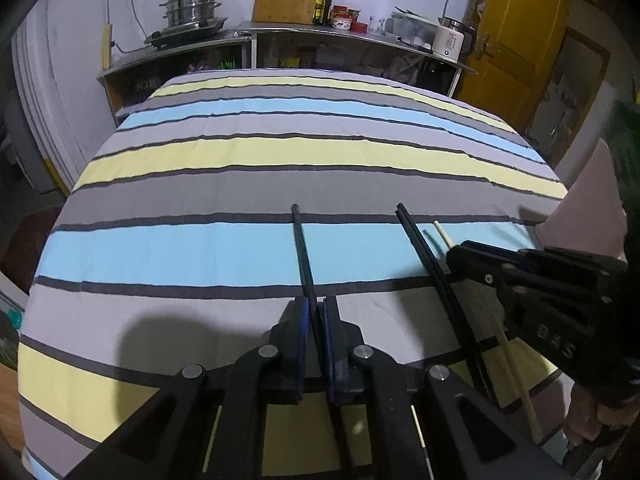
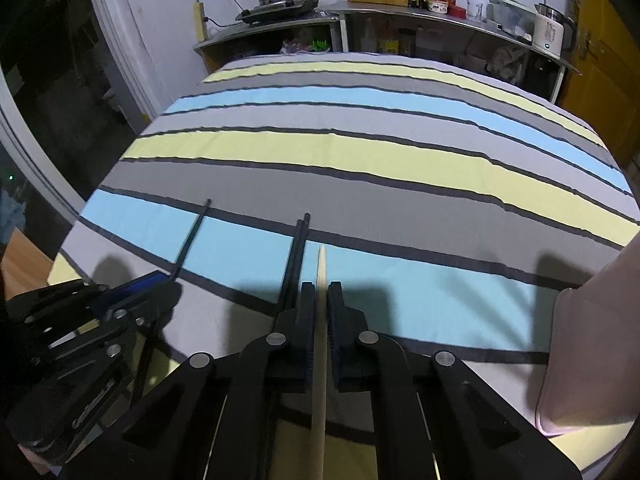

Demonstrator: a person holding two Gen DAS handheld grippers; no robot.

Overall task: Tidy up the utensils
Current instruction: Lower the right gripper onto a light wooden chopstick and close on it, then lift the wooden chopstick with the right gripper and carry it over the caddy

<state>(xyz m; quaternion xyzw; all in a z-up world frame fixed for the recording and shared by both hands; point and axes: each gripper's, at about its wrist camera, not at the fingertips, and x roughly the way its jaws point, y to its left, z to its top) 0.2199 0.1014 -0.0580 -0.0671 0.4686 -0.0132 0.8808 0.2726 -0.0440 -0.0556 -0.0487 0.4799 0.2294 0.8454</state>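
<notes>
In the left wrist view my left gripper is shut on a single black chopstick that points away over the striped cloth. To its right lies a pair of black chopsticks, and beside them a pale wooden chopstick runs under my right gripper. In the right wrist view my right gripper is shut on that wooden chopstick. The black pair lies just left of it. Farther left, the left gripper holds its black chopstick.
A striped cloth covers the table. A pale pink container stands at the right edge, also visible as a pink shape beyond the right gripper. Behind the table a steel counter carries a steamer pot, bottles, jars and a kettle.
</notes>
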